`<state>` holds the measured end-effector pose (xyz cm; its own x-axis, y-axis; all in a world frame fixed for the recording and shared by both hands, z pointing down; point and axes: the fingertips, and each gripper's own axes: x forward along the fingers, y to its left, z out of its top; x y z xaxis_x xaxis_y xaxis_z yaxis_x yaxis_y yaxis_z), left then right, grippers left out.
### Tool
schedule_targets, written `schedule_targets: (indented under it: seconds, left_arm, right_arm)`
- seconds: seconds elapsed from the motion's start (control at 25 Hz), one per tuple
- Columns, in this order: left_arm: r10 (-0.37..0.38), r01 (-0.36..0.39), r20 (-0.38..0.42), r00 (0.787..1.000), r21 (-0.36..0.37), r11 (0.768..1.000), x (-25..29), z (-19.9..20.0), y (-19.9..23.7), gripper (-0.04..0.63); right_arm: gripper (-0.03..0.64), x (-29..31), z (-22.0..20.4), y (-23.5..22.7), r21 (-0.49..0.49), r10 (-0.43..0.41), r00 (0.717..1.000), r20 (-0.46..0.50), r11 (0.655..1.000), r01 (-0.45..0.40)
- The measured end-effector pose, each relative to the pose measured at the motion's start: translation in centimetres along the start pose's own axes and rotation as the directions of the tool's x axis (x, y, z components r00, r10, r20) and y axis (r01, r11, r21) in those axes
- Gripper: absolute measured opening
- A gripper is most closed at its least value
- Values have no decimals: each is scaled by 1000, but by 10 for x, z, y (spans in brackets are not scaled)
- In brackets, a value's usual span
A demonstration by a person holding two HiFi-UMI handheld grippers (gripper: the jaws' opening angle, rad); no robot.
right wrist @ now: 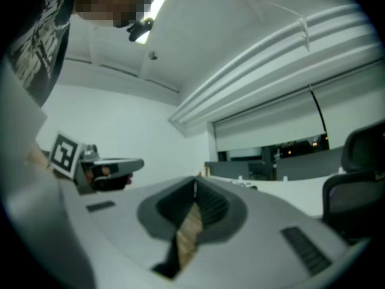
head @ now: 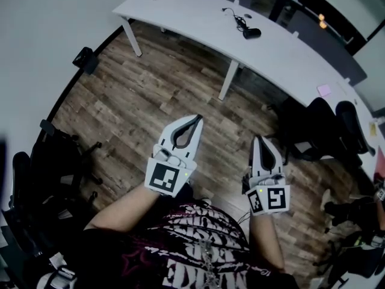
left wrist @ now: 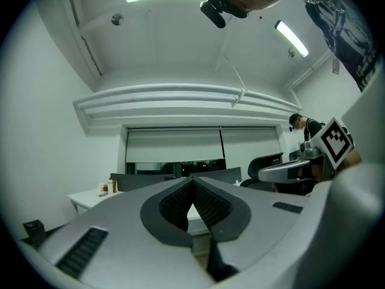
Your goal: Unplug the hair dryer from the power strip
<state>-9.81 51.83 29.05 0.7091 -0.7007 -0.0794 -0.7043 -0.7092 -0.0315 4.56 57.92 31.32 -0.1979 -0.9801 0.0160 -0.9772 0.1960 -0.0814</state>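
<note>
- Floor (head: 150,95): wood, spreading under both grippers, between the person and the desk.
- Desk (head: 283,53): white and long, running from far left to right, well apart from both grippers.
- Left gripper (head: 194,123): held level, tips closed together, nothing in them.
- Right gripper (head: 263,141): held level, closed tight, empty.
- Dark thing (head: 252,33) on the desk: likely the dryer, but too small to be sure. It lies far ahead of both grippers, neither clearly nearer. Its long axis and facing I cannot tell.
- Cord (head: 236,18): trails far-left from the dark thing.
</note>
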Motion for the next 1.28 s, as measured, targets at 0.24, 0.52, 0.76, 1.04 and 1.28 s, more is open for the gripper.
schedule_targets:
  seconds: [0.24, 0.52, 0.76, 1.04, 1.28]
  left_arm:
    - [-2, 2, -18, 1000, -8, 1000, 5, -7, 9, 25]
    - [-20, 20, -33, 999, -5, 1000, 10, -19, 19, 25]
    - [-23, 23, -39, 999, 1, 1000, 23, -22, 40, 25]
    - [-31, 31, -47, 998, 5, 1000, 35, -18, 70, 25]
    - [22, -22, -11, 1000, 6, 1000, 42, -8, 123, 25]
  right_arm:
    - [32, 8, -5, 5, -3, 11, 1000, -21, 1000, -12]
    - [32, 21, -15, 11, 19, 15, 999, -32, 1000, -15]
    - [32, 43, -12, 19, -3, 35, 999, -15, 999, -35]
    - [32, 69, 1, 16, -21, -3, 1000, 5, 1000, 3]
    - [32, 88, 11, 0, -39, -71, 997, 21, 997, 71]
